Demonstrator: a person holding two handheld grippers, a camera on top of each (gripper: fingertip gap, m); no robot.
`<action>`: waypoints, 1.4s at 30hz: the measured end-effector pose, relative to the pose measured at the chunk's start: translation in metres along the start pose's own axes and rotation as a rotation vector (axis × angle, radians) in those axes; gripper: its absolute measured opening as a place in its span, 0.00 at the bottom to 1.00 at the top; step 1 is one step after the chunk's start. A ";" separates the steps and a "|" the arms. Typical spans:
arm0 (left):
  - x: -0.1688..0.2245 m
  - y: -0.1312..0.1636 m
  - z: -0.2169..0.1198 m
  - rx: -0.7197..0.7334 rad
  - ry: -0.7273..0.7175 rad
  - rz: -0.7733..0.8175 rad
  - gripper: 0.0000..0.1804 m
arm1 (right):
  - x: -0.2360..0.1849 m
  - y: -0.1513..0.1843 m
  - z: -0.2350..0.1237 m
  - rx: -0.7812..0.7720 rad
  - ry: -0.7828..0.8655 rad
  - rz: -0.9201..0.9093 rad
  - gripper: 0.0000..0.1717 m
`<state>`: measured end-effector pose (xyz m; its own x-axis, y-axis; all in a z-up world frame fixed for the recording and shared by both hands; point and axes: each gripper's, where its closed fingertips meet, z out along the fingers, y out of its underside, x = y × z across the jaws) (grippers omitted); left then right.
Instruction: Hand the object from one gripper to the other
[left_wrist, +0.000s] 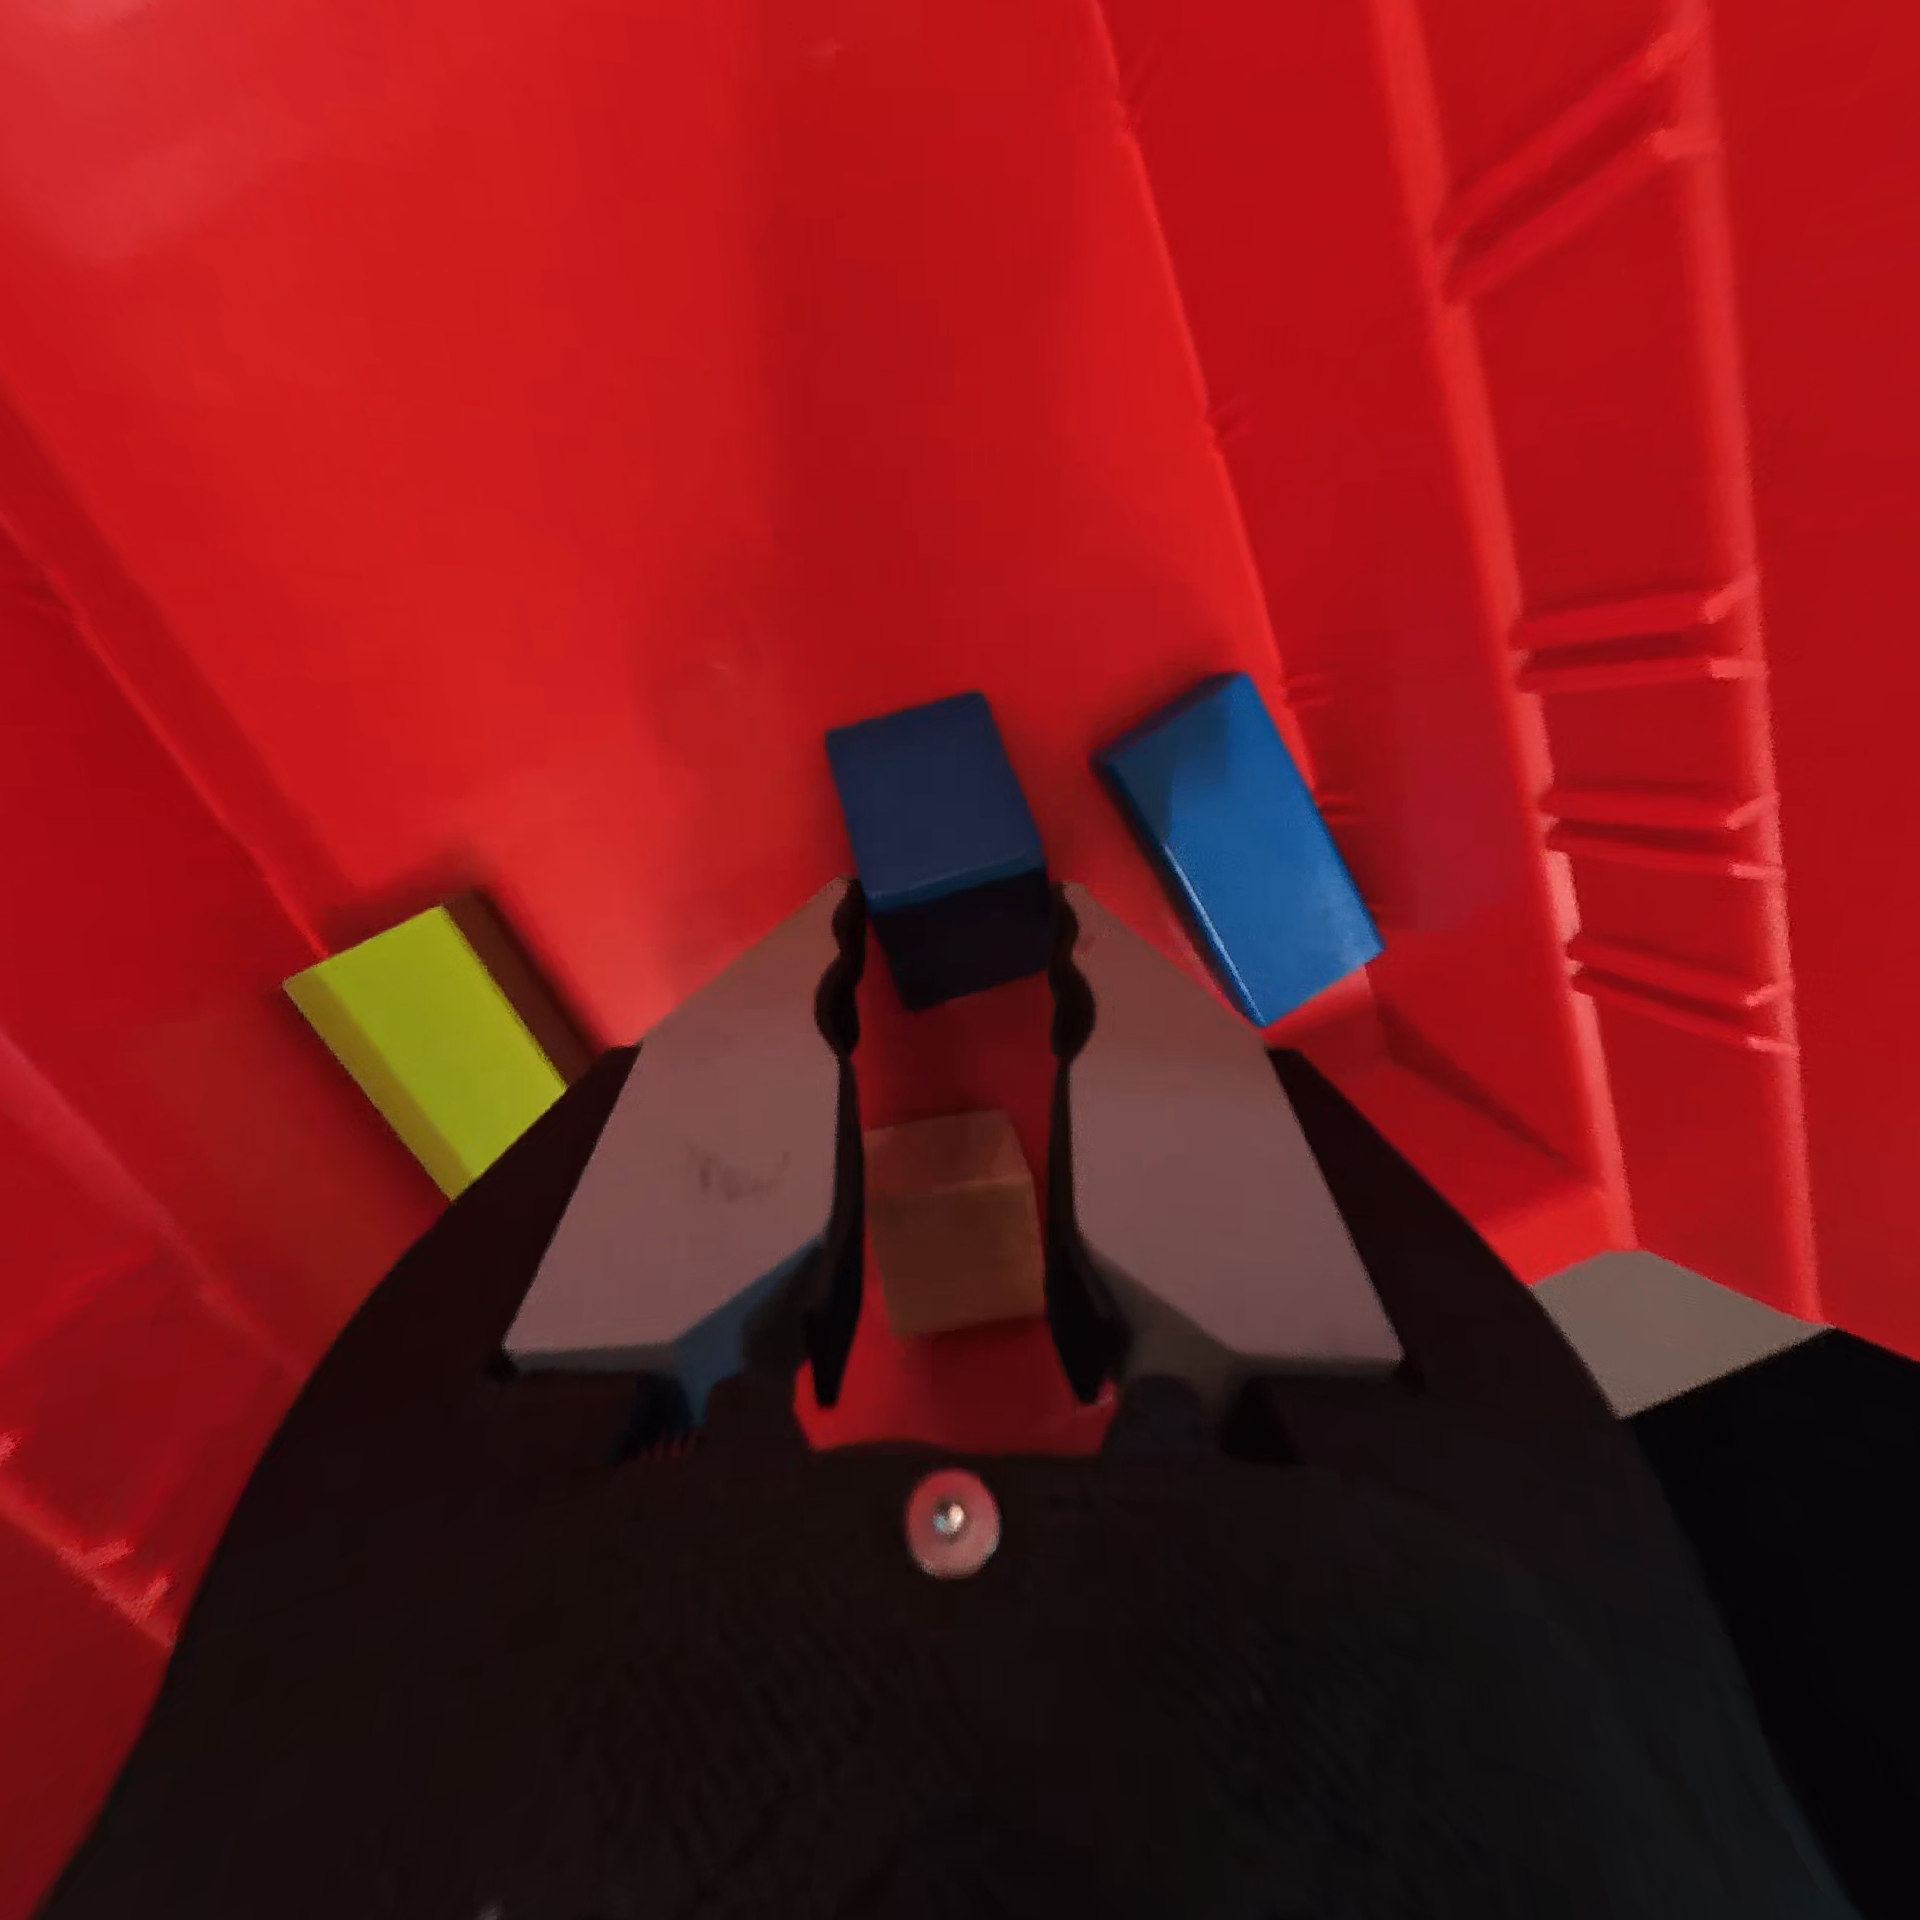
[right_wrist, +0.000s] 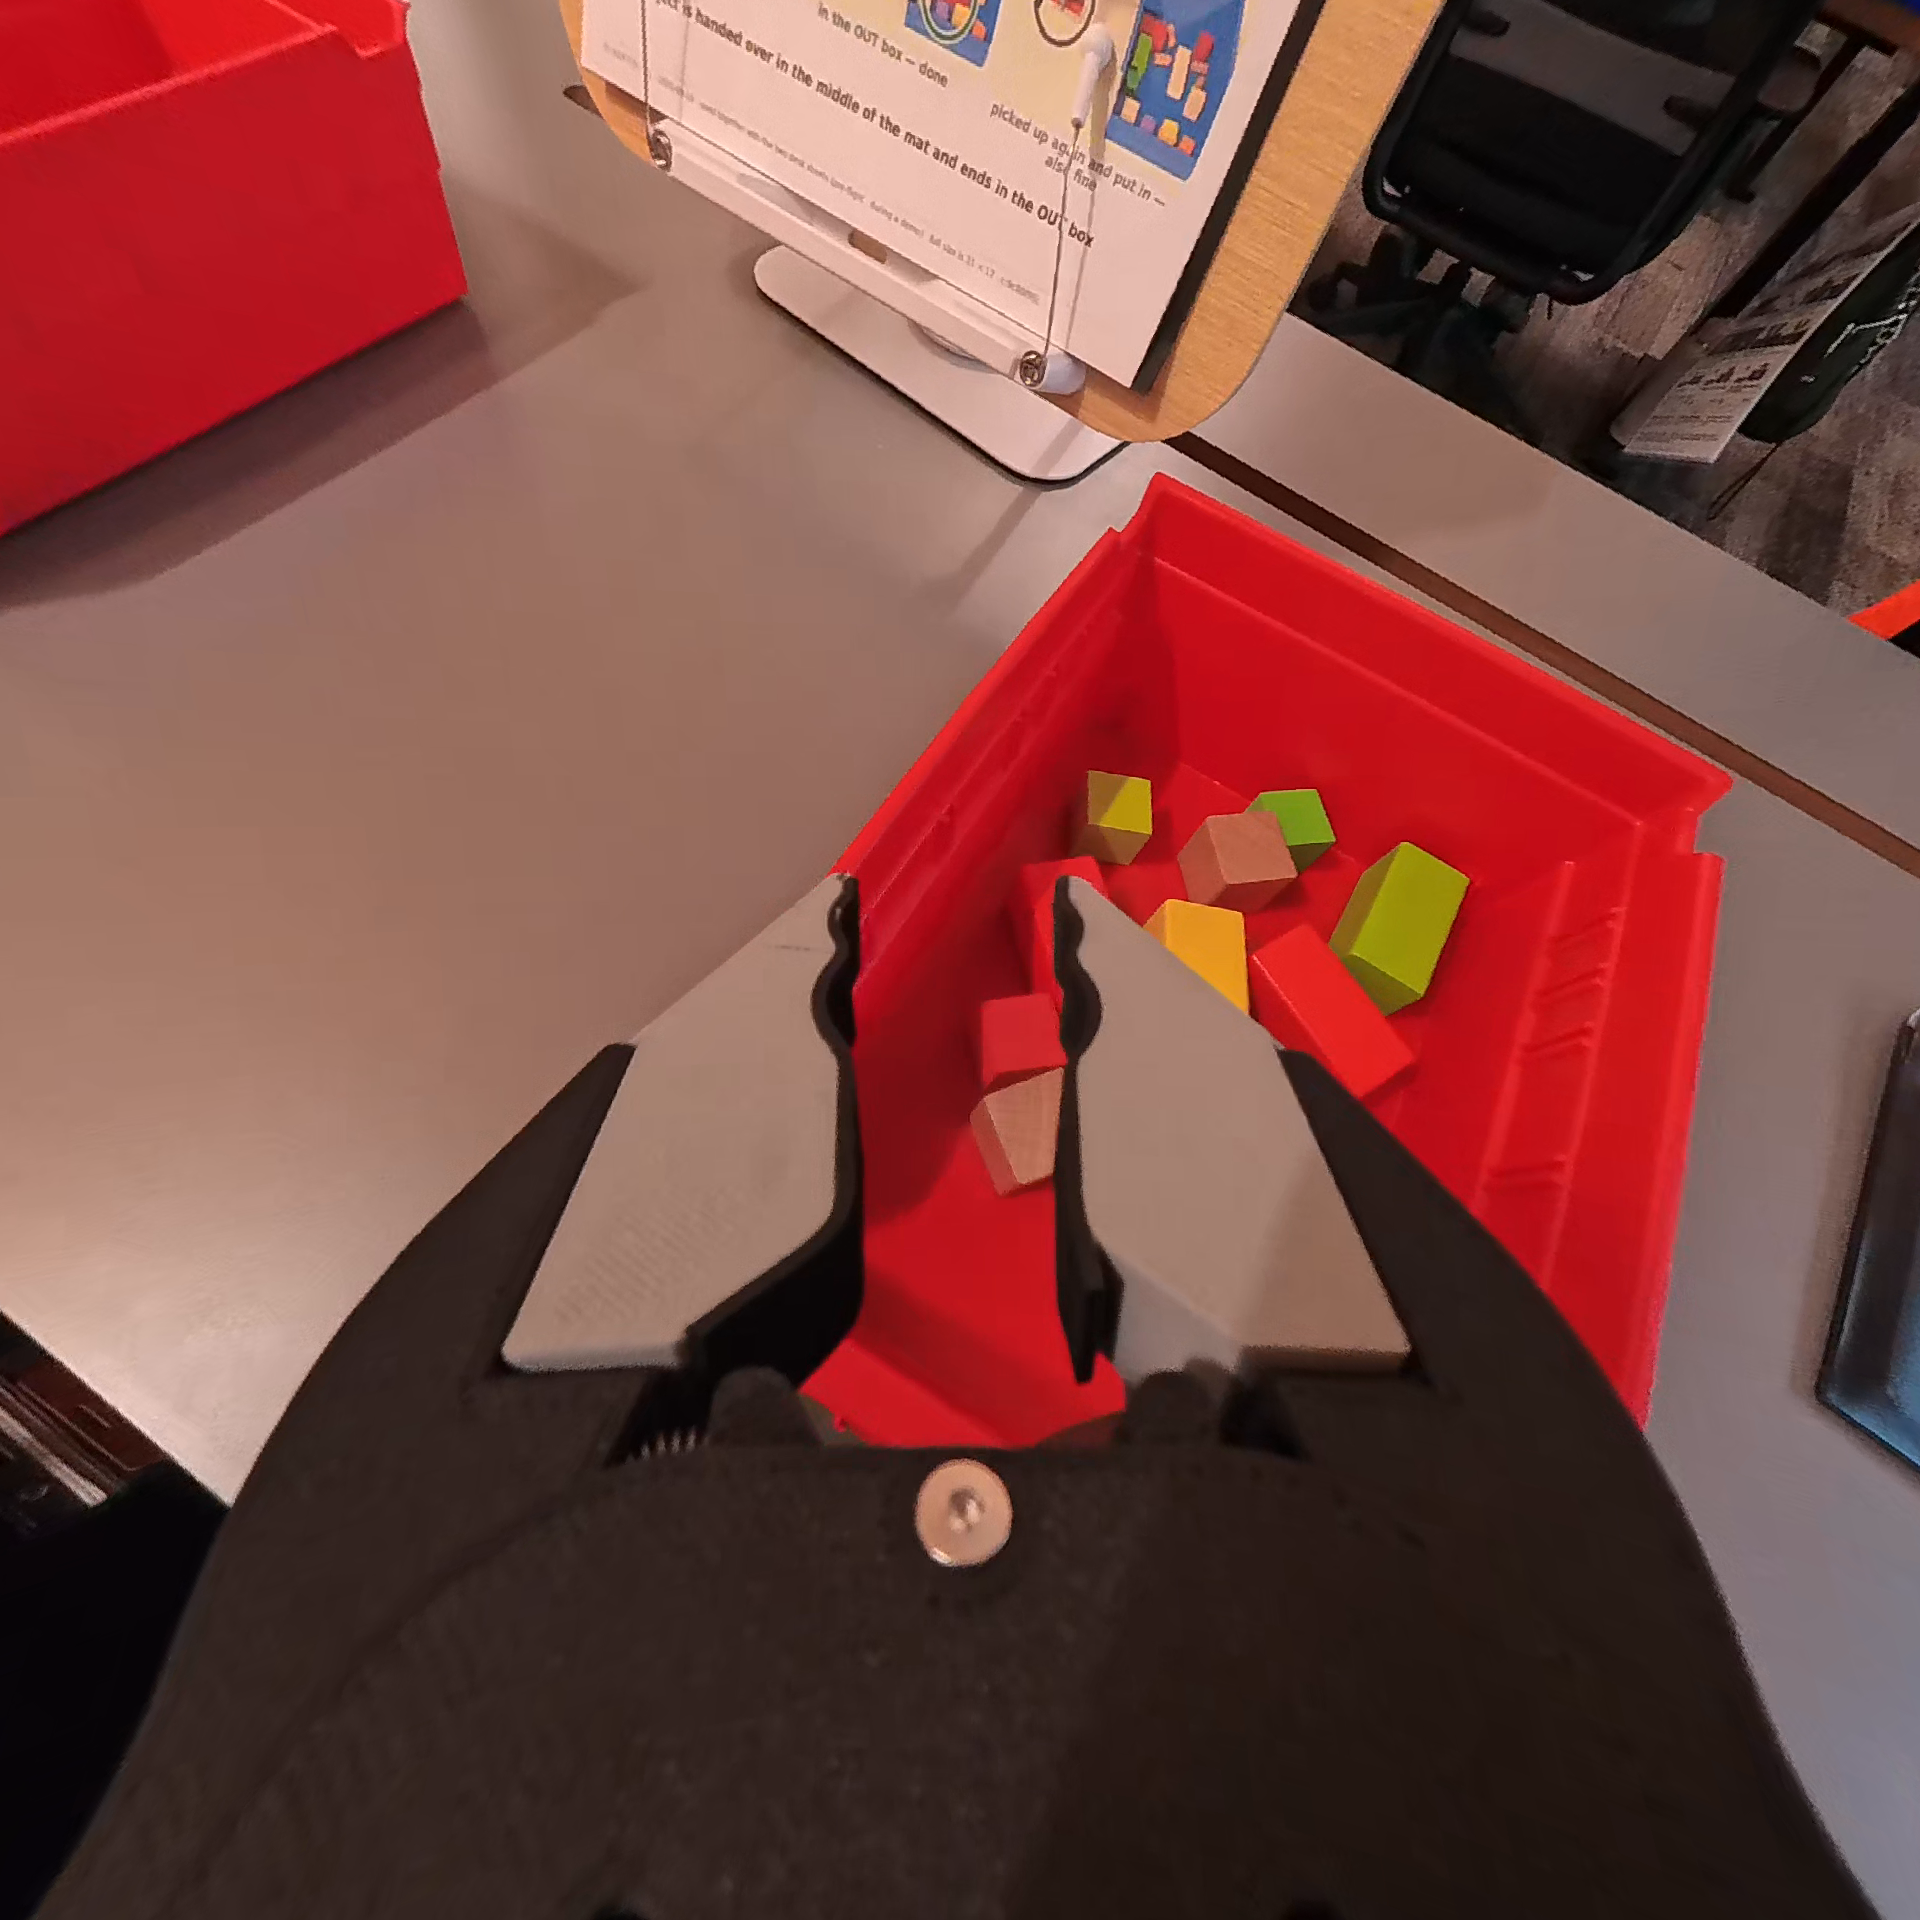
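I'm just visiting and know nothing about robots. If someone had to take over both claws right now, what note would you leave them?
Left claw: down inside a red bin, with a dark blue block between its fingertips. The view is blurred, so a firm grip is not confirmed.
Right claw: open and empty, above the edge of the other red bin, which holds several coloured blocks.
Done: the left claw has reached a block.
Left: secure the grip, lift the block, bring the claws together and pass it across.
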<state>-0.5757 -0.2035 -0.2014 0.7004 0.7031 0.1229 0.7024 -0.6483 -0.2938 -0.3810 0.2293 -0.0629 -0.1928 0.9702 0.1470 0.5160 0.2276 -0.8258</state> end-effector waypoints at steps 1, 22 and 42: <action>-0.001 -0.001 0.000 0.004 0.000 0.003 0.17 | -0.001 0.000 0.000 -0.001 -0.003 -0.002 0.20; 0.234 -0.005 -0.134 0.510 0.408 0.741 0.16 | -0.215 -0.055 -0.038 0.189 -0.895 -0.313 0.26; 0.322 0.033 -0.110 0.378 0.596 0.984 0.16 | -0.270 -0.028 -0.026 0.017 -1.004 -0.458 0.20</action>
<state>-0.3132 -0.0304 -0.0674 0.9326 -0.3521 0.0792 -0.1753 -0.6338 -0.7533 -0.3214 -0.0368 -0.0656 -0.9569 0.2836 -0.0621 0.2128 0.5397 -0.8145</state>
